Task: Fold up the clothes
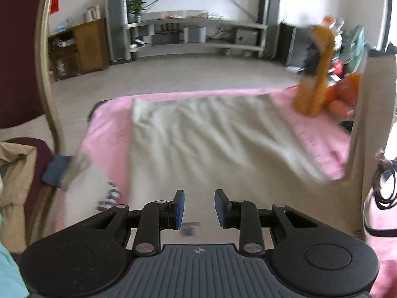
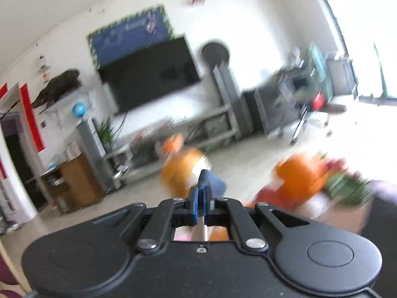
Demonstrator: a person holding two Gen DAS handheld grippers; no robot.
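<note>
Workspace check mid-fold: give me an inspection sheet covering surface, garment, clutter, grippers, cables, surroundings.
Surface: pink cover, mostly hidden under the cloth.
Job's things: cream garment spread flat, wrinkled; a blue-edged piece of fabric sits in the right gripper.
Clutter: orange plush toys at the far right corner; beige clothing at left.
Grippers: left gripper open above the garment; right gripper shut on fabric.
Cables: black cords at right edge.
Surroundings: television, TV stand, wooden cabinet.
</note>
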